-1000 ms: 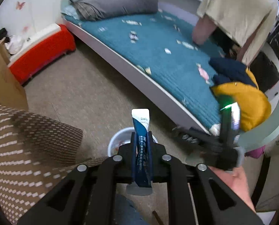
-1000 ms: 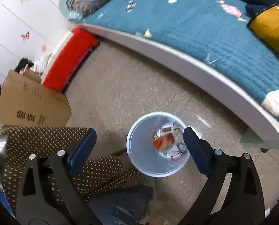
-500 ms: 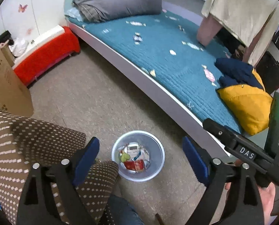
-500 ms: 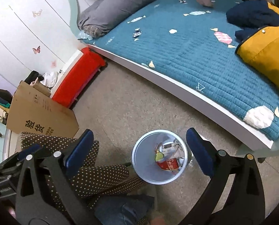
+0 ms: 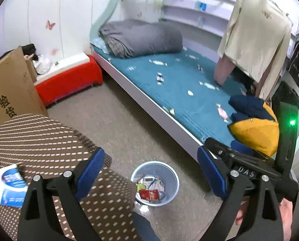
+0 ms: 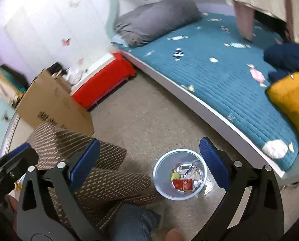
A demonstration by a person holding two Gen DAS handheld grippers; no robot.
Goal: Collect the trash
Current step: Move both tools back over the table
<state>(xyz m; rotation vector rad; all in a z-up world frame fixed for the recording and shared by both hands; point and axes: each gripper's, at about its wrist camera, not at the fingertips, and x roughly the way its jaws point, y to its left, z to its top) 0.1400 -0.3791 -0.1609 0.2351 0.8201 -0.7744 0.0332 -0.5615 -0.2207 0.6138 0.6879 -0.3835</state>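
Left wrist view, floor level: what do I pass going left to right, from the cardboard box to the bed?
Cardboard box → red storage box → trash bin → bed.

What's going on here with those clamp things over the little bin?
A person is tidying a bedroom with a two-finger gripper in each hand. Both the left gripper and the right gripper are open and empty, held above a small bin on the floor beside the bed. The bin already holds some wrappers. More packets lie on the dotted cloth at the left.
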